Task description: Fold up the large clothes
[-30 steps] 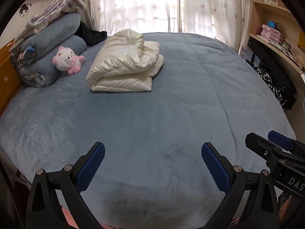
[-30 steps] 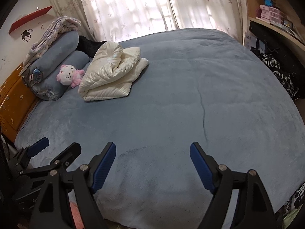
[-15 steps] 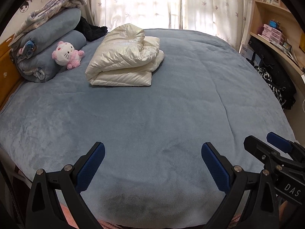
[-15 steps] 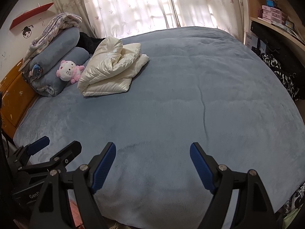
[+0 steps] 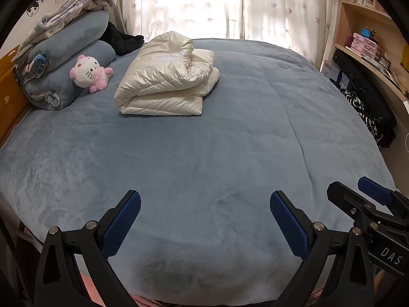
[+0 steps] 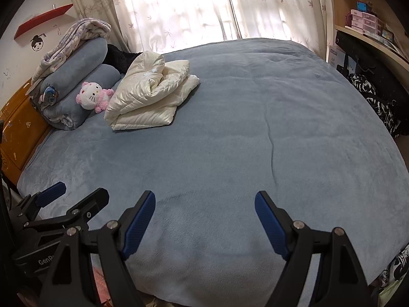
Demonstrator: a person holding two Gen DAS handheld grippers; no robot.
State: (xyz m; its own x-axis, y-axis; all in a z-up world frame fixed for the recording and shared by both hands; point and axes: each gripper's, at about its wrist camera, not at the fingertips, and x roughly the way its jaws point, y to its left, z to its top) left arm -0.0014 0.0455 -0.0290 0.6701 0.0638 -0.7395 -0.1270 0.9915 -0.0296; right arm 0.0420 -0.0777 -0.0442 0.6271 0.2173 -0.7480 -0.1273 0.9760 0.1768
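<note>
A cream puffer jacket lies folded in a thick bundle at the far left of the blue bed; it also shows in the right wrist view. My left gripper is open and empty over the bed's near edge, far from the jacket. My right gripper is open and empty, beside the left one. Each gripper shows in the other's view: the right one at the lower right, the left one at the lower left.
Rolled blue blankets with a patterned blanket on top and a pink plush cat sit by the orange headboard. A dark garment lies behind the jacket. Shelves and dark bags line the right side. Curtains hang behind.
Both grippers have drawn back and risen a little, so the jacket and pillows sit slightly lower and farther in view. Both stay open and empty. The jacket has not moved.
</note>
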